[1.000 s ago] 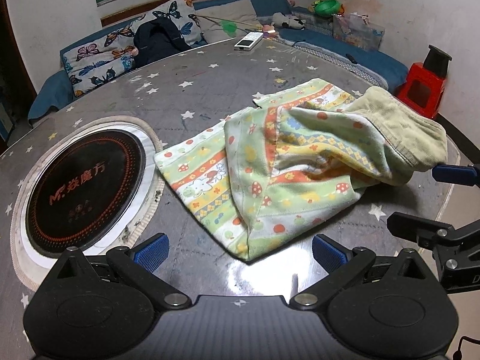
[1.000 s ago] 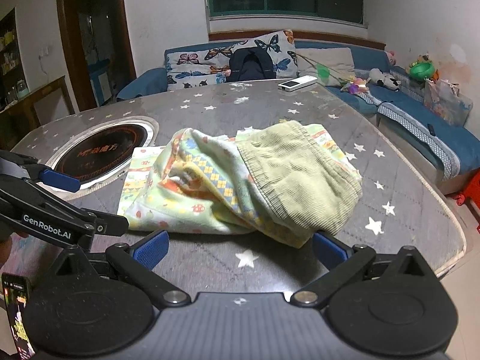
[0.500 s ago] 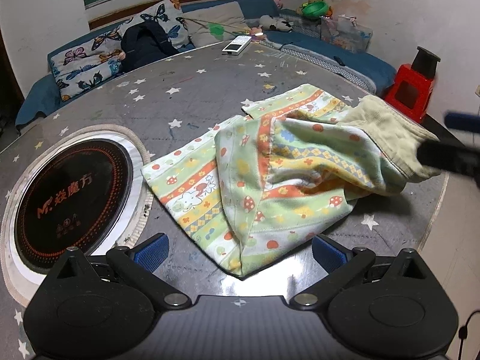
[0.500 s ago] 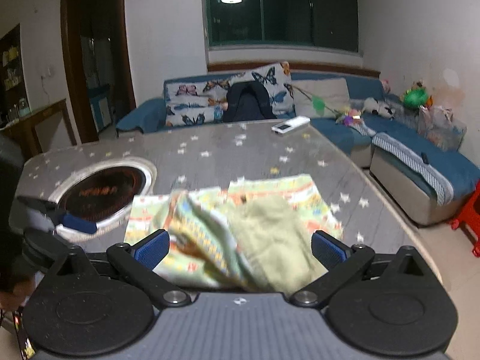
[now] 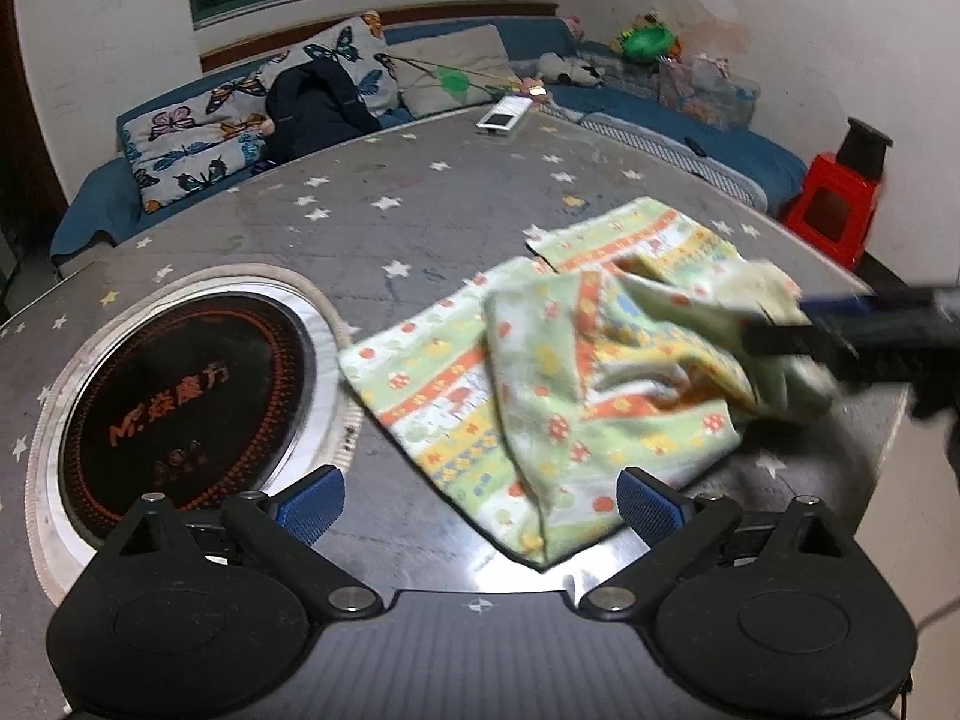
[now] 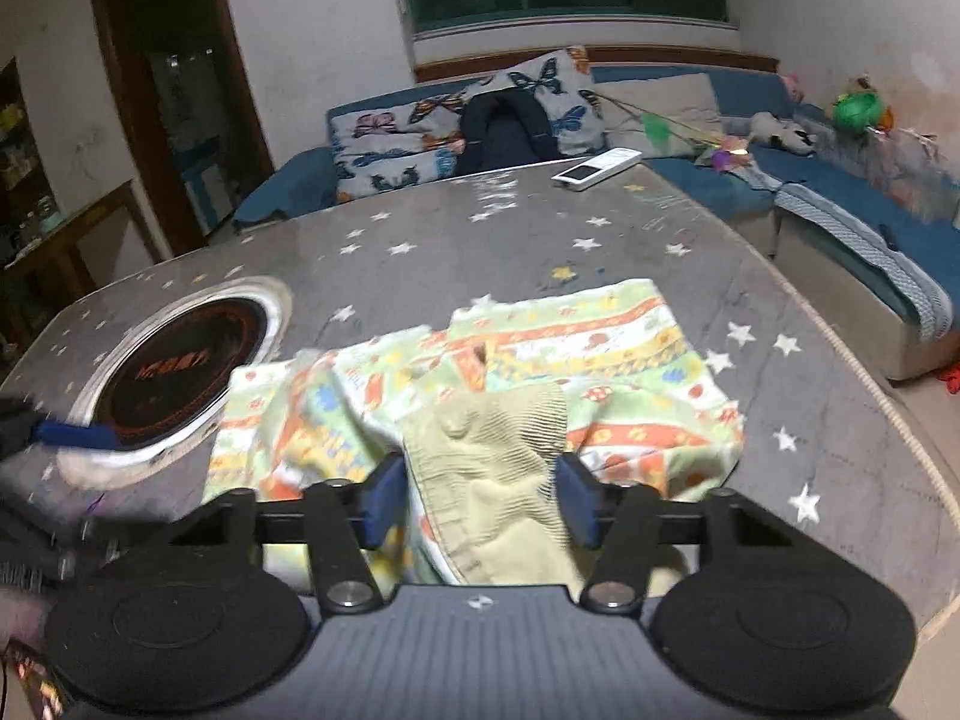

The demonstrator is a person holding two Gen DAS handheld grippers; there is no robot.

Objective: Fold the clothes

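Clothes (image 5: 540,396) are lying in a rumpled heap on the grey, star-printed tabletop (image 5: 420,222), just to the right of the round black induction cooker (image 5: 180,396) set into its surface. The heap is a pale green garment printed with orange bands and small mushrooms, with a plain olive ribbed waistband (image 6: 498,480) bunched at the edge nearest the right-hand camera.

Right tongs (image 6: 483,501) are partly closed around that ribbed waistband: the blue pads (image 6: 387,501) are sitting on either side of the fold, and the cloth is filling the gap between them. In the left wrist view these tongs are showing as a dark, motion-blurred bar (image 5: 852,330) reaching in from the right over the garment's far edge.

Left tongs (image 5: 480,498) are hanging wide open over the near rim of the tabletop, with nothing between their blue pads (image 5: 312,498); the garment's near corner is lying just ahead of the right pad, not touching it as far as the view shows.

Farther back, a white remote control (image 5: 504,114) is resting at the far edge of the tabletop, and a blue sofa (image 6: 750,174) with butterfly-print cushions (image 5: 198,144) is lining the walls.
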